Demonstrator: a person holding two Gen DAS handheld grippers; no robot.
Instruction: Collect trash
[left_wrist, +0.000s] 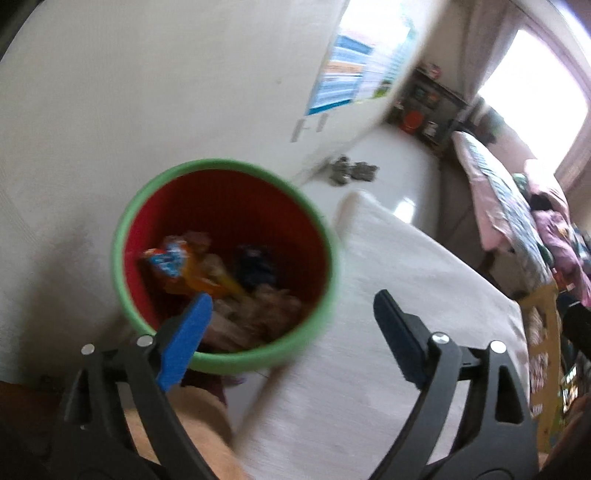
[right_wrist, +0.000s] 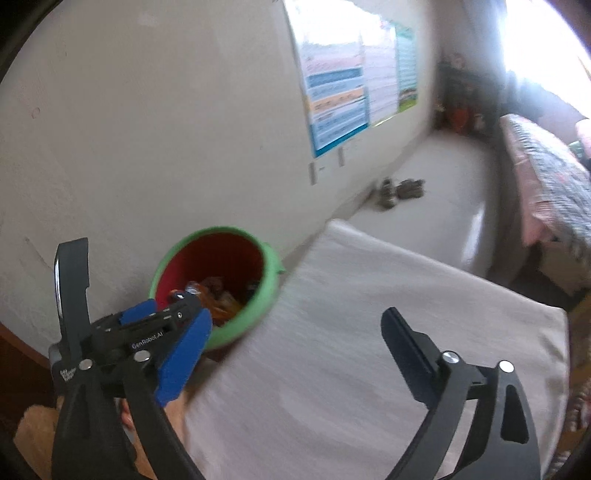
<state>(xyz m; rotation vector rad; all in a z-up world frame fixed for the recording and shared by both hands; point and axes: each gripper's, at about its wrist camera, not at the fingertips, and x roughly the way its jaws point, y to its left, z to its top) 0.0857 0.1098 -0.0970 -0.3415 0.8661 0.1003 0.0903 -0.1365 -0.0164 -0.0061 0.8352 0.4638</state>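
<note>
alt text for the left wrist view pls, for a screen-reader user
The open, empty left gripper hangs over a red bin with a green rim that holds crumpled wrappers and other trash. The bin stands on the floor by a white wall, next to a white cloth-covered surface; a poster and a bed blur behind.

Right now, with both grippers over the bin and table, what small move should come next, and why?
Probably swing the right gripper away in search of more trash: both it and the left gripper are open and empty, wrappers already lie in the red bin, and the white tabletop looks bare.
</note>
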